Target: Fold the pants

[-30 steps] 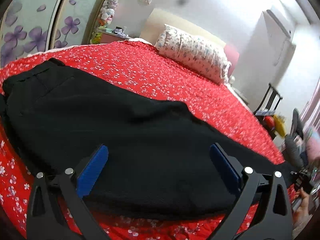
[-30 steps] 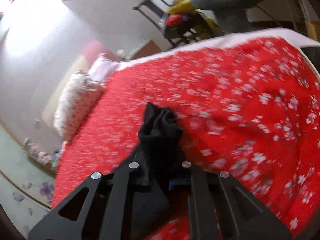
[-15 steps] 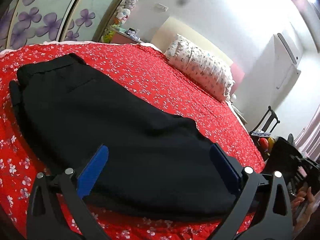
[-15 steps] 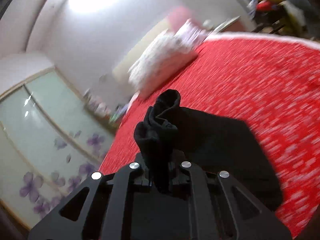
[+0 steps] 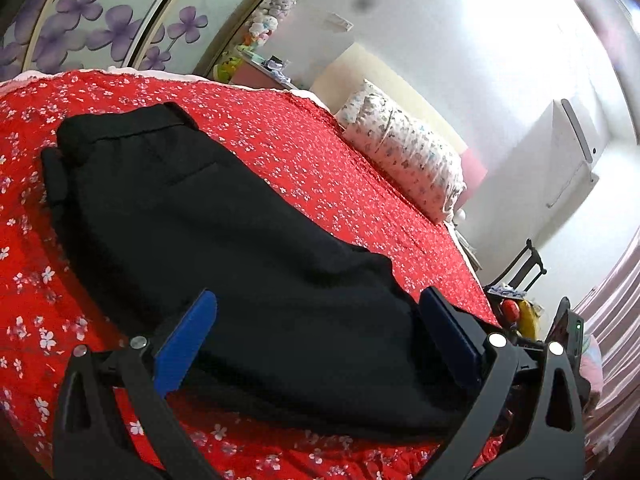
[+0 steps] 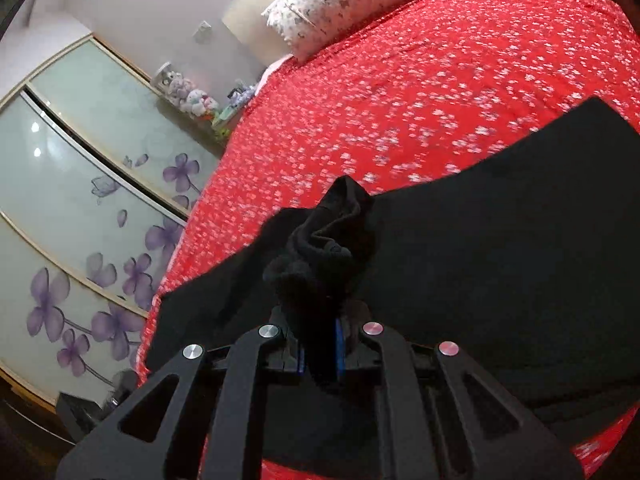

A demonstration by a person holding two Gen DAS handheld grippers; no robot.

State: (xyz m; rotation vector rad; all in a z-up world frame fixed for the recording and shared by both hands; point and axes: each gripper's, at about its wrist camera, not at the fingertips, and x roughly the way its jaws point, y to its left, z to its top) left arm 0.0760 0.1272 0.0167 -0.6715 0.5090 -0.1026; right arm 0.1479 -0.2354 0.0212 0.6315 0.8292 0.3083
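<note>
Black pants (image 5: 224, 232) lie flat on a red flowered bedspread (image 5: 304, 152), waistband at the far left. My left gripper (image 5: 316, 340) is open, its blue pads spread wide just above the near part of the pants, holding nothing. My right gripper (image 6: 320, 344) is shut on a bunched leg end of the pants (image 6: 328, 240) and holds it over the pants' body (image 6: 500, 248), which spreads to the right in the right wrist view.
A flowered pillow (image 5: 404, 152) lies at the head of the bed. Sliding wardrobe doors with purple flowers (image 6: 80, 200) stand beside the bed. A shelf with plush toys (image 5: 264, 28) is in the corner. A dark chair (image 5: 524, 264) and clutter stand beyond the bed's right side.
My right gripper has swung the leg end from over bare bedspread across to above the pants' body. My left gripper has stayed open and tilted, showing more of the waistband.
</note>
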